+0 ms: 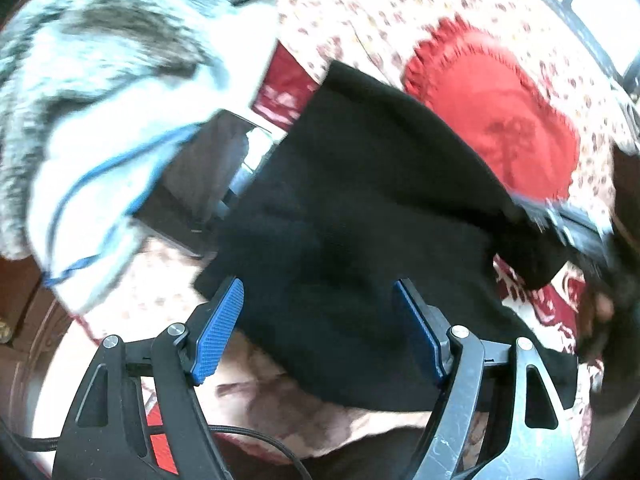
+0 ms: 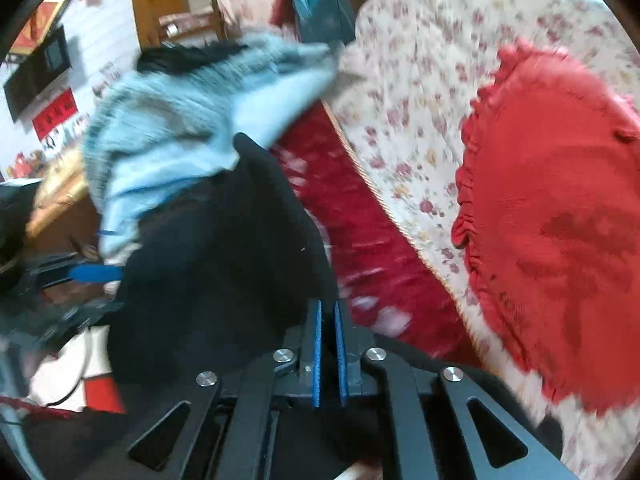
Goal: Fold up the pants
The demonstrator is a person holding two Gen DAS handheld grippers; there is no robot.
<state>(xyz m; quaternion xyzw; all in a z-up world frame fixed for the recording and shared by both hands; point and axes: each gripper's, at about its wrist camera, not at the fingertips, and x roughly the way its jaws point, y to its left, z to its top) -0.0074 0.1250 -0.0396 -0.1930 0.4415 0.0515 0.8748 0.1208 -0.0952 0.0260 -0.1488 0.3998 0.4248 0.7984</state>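
The black pants (image 1: pixel 360 216) lie spread over a sofa seat. My left gripper (image 1: pixel 320 304) hovers over their near edge with its blue pads wide apart and nothing between them. In the right wrist view the pants (image 2: pixel 224 264) hang dark to the left, and my right gripper (image 2: pixel 328 312) is shut on their edge, blue pads nearly touching with black fabric between. The right gripper also shows at the right of the left wrist view (image 1: pixel 576 232), pinching the pants' far corner. The frames are motion-blurred.
A red heart-shaped ruffled cushion (image 2: pixel 560 220) leans on the floral sofa back (image 2: pixel 420 100). A pale blue and grey knit garment (image 1: pixel 120 100) lies at the left, beside the pants. A red patterned seat cover (image 2: pixel 360 240) runs beneath.
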